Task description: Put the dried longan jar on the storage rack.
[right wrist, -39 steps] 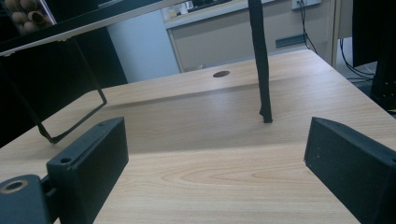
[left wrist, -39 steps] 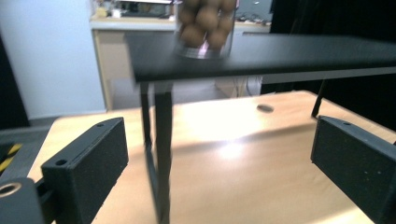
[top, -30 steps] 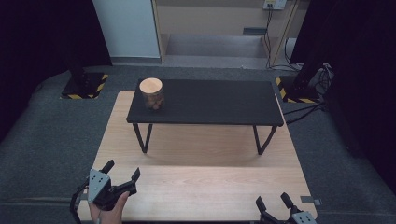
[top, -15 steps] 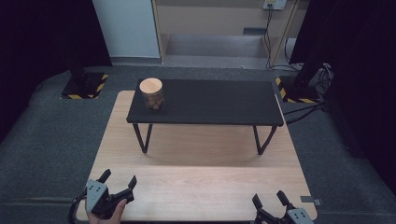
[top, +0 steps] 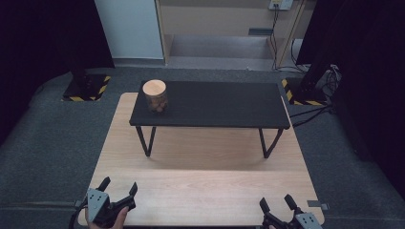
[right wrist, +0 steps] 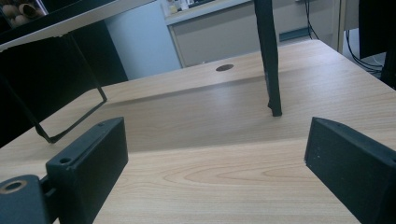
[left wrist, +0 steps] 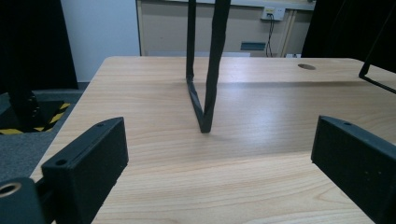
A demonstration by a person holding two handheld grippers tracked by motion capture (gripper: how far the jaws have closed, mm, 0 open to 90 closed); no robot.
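Grippers first: the left gripper sits at the near left edge of the light wooden bench, held in a hand, and its black jaws are spread wide with nothing between them. Same deal for the right gripper at the near right edge, jaws apart and empty. The thing to look at is the round glass jar with a pale wooden lid, which has some brownish rounded bits inside; can't tell what they are. It stands upright on the left end of the low black table with thin metal legs, which itself stands on the far half of the bench. So the jar is well apart from both grippers, up and across the bench, roughly straight ahead of the left one and off diagonally to the left from the right one. In the left gripper view the jaws frame one bent black leg of the low table with bare wood around it. In the right gripper view another leg stands ahead, and the jar peeks in at the top left corner above the tabletop's edge.
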